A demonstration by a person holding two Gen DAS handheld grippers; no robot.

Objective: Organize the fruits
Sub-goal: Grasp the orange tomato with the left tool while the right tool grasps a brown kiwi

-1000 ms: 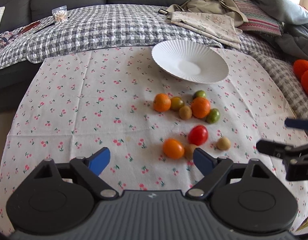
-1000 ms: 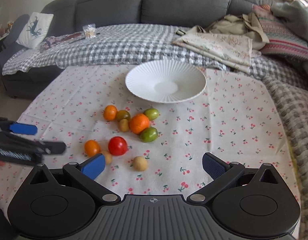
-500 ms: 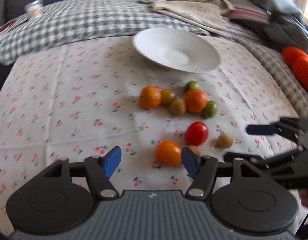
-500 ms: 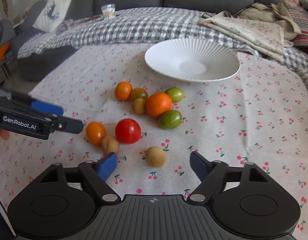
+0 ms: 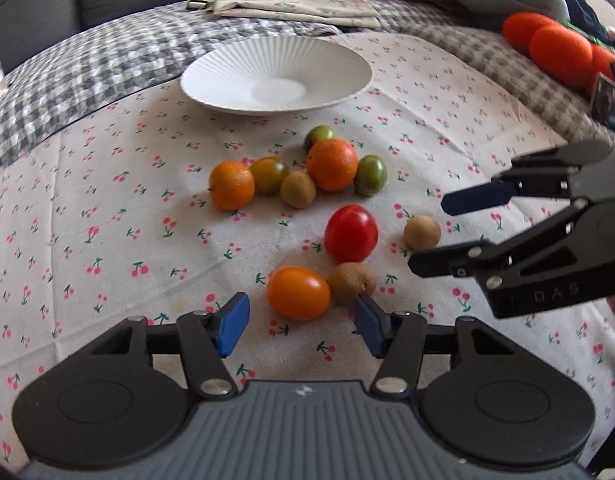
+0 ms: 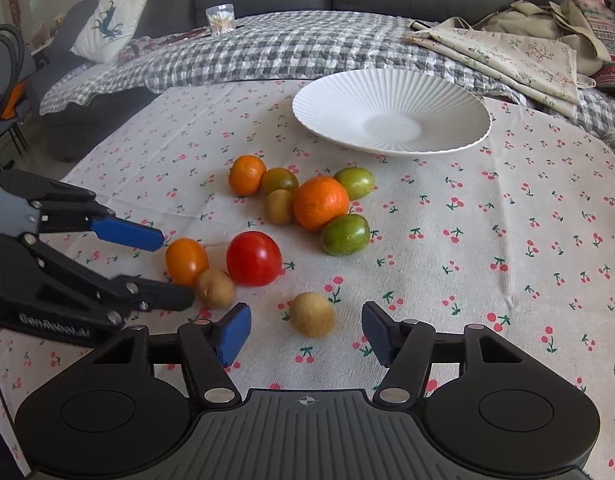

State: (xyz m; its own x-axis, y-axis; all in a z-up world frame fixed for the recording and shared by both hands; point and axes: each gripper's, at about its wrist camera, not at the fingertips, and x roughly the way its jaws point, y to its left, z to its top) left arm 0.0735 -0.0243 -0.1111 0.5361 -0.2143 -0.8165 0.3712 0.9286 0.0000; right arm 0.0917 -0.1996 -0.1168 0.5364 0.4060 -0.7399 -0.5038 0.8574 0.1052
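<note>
Several small fruits lie loose on the cherry-print cloth in front of an empty white ribbed plate [image 5: 211, 92] [image 6: 307, 120]. My left gripper [image 5: 301, 326] [image 6: 177, 270] is low over the cloth, its jaws closing. An orange tomato [image 5: 299, 292] [image 6: 186, 261] sits just beyond the blue pads [image 5: 233, 322], not touched, with a brown kiwi [image 5: 352, 282] by the right pad. My right gripper [image 6: 306, 334] [image 5: 431, 236] is closing too, with a pale brown fruit [image 6: 311, 314] [image 5: 421, 232] between its tips and gaps on both sides. A red tomato [image 5: 350, 233] [image 6: 253, 258] lies between the two.
Behind the red tomato is a cluster of two oranges [image 6: 321, 202], green tomatoes [image 6: 345, 234] and a kiwi [image 6: 279, 206]. A checked blanket [image 6: 267, 52], folded cloths [image 6: 507, 52] and a grey sofa lie behind the plate. Orange plush balls [image 5: 555, 48] sit at the right.
Both grippers have dropped closer to the fruits and their jaws have narrowed. The left view has rolled, and the two grippers now stand nearer each other.
</note>
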